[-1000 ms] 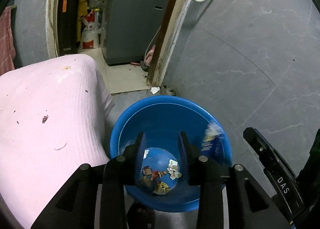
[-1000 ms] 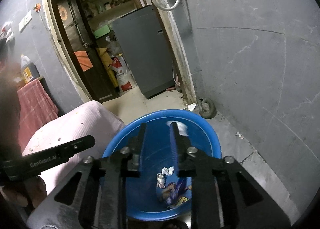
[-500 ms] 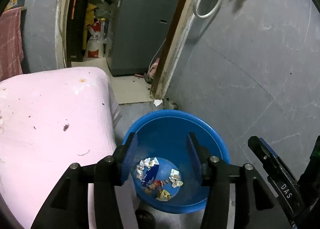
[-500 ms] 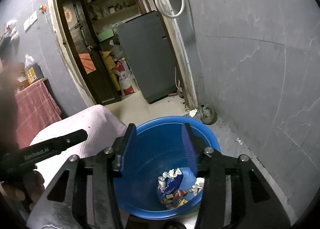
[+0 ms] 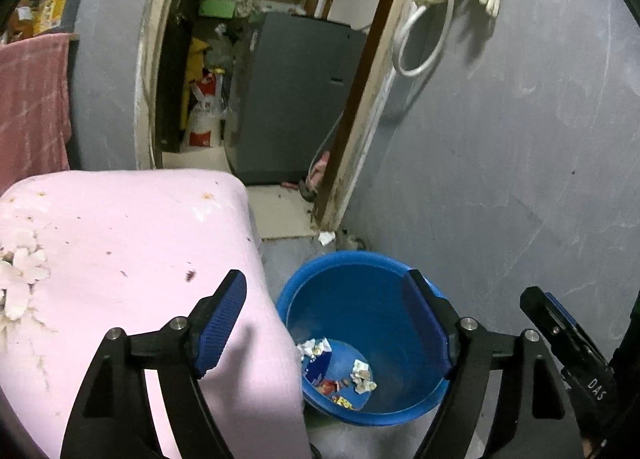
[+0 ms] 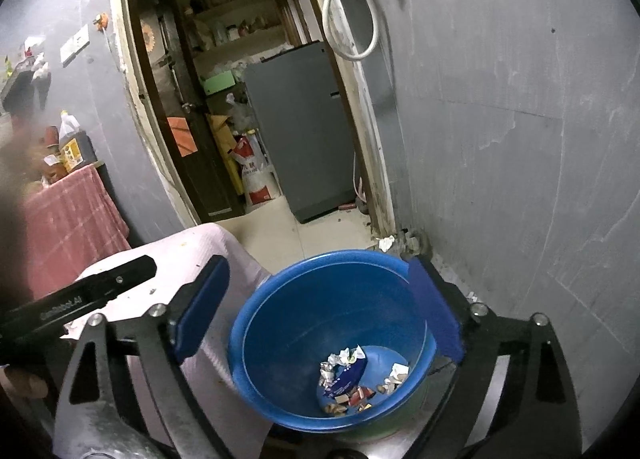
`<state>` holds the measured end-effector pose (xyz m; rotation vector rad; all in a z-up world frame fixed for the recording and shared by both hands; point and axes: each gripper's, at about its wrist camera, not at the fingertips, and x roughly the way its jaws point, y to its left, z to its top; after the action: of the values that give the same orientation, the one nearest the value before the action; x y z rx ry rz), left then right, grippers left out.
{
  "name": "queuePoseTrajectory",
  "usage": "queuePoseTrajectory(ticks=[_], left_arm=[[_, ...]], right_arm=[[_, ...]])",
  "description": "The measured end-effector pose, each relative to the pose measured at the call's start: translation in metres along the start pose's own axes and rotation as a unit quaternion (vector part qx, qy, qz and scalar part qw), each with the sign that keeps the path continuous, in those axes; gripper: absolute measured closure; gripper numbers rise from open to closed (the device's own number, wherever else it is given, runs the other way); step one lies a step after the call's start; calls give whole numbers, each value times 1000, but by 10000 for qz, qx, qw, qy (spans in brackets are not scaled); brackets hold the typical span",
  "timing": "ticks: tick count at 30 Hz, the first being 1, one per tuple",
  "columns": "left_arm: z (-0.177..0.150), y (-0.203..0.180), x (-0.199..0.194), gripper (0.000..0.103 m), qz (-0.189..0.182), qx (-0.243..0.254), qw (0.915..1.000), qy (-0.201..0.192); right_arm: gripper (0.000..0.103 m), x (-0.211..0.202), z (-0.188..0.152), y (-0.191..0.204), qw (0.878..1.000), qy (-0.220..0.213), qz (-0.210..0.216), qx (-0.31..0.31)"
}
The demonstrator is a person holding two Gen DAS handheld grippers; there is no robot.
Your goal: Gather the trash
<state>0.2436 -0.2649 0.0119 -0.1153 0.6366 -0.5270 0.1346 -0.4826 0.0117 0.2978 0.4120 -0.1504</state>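
A blue plastic bucket (image 5: 360, 287) stands on the floor by the grey wall; it also shows in the right wrist view (image 6: 304, 299). Crumpled wrappers and paper scraps (image 5: 340, 371) lie at its bottom, also seen from the right wrist (image 6: 348, 379). My left gripper (image 5: 324, 323) is open and empty above the bucket's left rim and the pink-covered surface (image 5: 120, 243). My right gripper (image 6: 320, 311) is open and empty, straddling the bucket from above. White crumpled paper bits (image 5: 20, 275) lie on the pink cover at far left.
A paper scrap (image 5: 326, 237) lies on the floor at the door frame, also seen from the right wrist (image 6: 386, 243). Beyond the doorway stand a grey fridge (image 6: 300, 131) and a sack (image 6: 256, 179). A red cloth (image 5: 32, 99) hangs left. A hose hangs on the wall (image 5: 432, 19).
Both grippers have opened wide and pulled back up from the bucket. A blue wrapper that was falling along the bucket wall now lies at its bottom.
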Motion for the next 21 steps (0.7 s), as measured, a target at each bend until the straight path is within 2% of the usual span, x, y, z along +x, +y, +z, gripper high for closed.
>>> queuePoseTrajectory(ticks=[5, 21], left_arm=[[-3, 2, -20, 28, 102, 112, 9997, -185], [-16, 28, -89, 27, 188, 48, 9977, -650]], right_arm=[[0, -16, 3, 10, 9999, -135, 72, -46], [0, -59, -2, 47, 9988, -305, 174, -341]])
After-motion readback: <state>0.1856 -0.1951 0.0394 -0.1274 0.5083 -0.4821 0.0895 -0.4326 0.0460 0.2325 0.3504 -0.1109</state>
